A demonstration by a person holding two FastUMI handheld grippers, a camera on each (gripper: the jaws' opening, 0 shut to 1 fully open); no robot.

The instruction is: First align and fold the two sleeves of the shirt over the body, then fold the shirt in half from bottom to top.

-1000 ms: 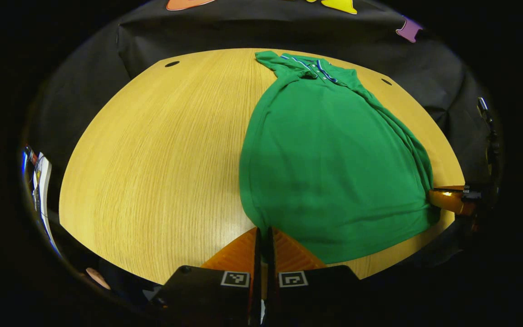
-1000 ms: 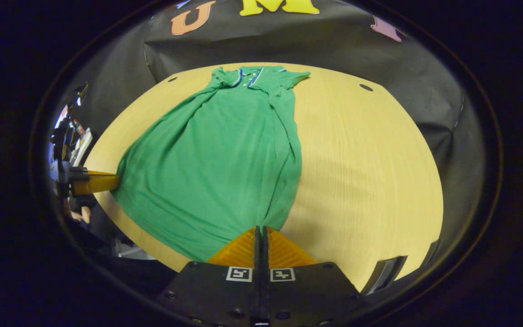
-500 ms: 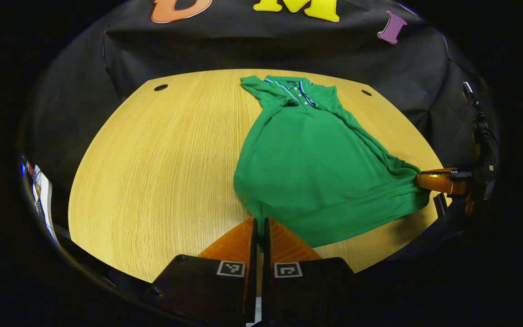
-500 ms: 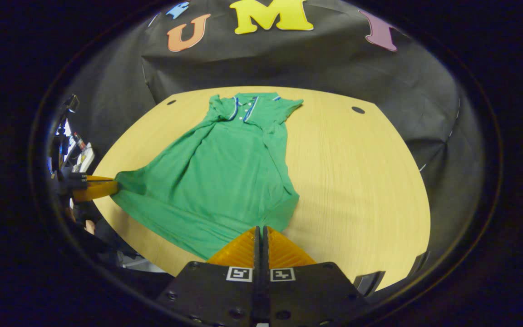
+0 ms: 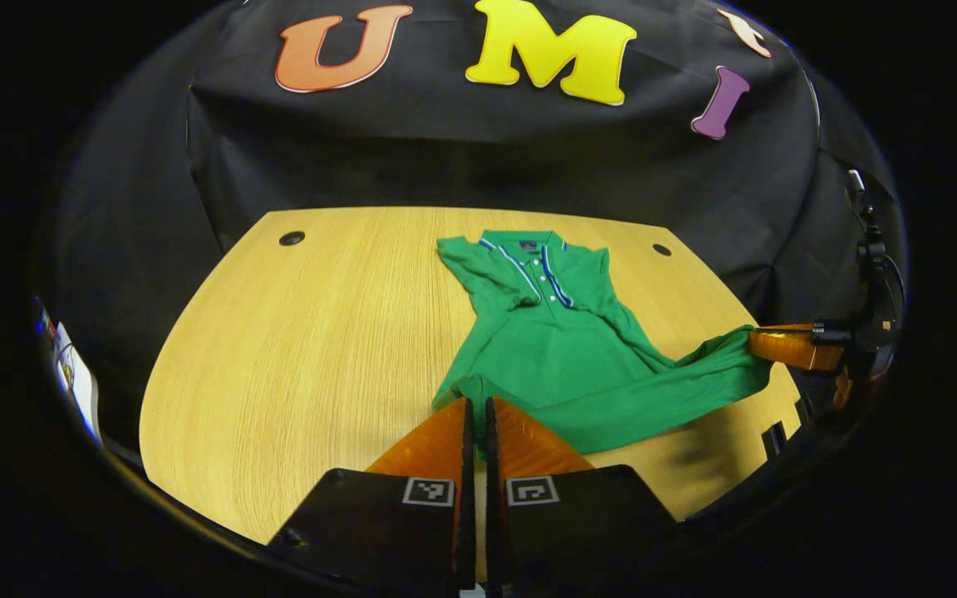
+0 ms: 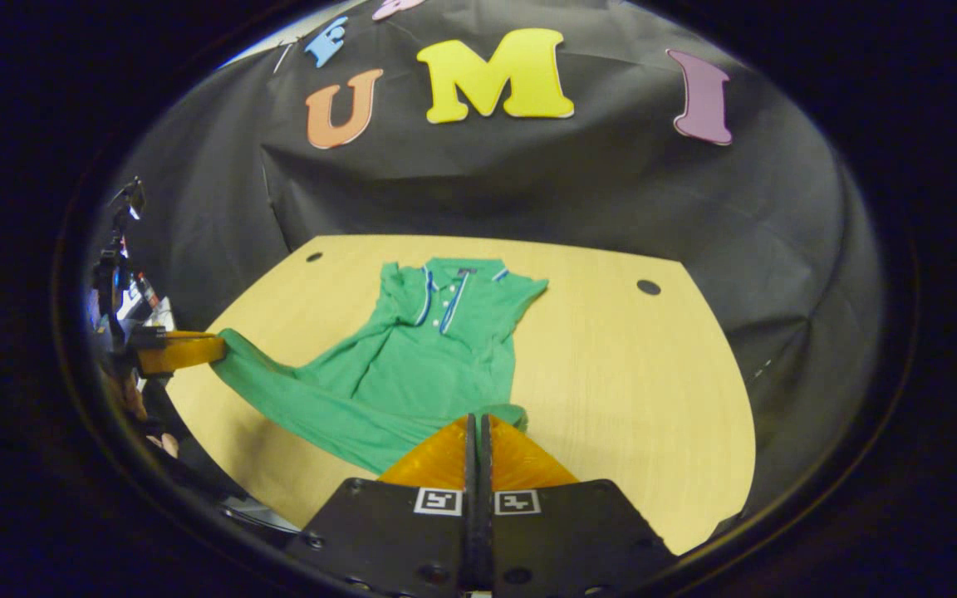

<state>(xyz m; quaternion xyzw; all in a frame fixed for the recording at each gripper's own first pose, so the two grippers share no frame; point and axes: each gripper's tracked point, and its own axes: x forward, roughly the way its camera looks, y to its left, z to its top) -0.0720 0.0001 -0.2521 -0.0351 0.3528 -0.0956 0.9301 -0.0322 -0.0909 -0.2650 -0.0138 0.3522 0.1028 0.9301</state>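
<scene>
A green polo shirt with a blue and white trimmed collar lies on the wooden table, collar at the far end. Its sleeves are tucked in over the body. My left gripper is shut on one corner of the bottom hem. In the right gripper view, my right gripper is shut on the other hem corner of the shirt. The hem hangs stretched between the two, raised off the table. The right gripper shows at the far right, and the left gripper at the far left.
Two dark round holes sit near the table's far corners. Black cloth closes off the back. A stand with cables rises at the right edge, and some equipment stands at the left edge.
Both grippers have risen and moved toward the collar with the hem in them. The lower half of the shirt has come up off the table and now spans a shorter length.
</scene>
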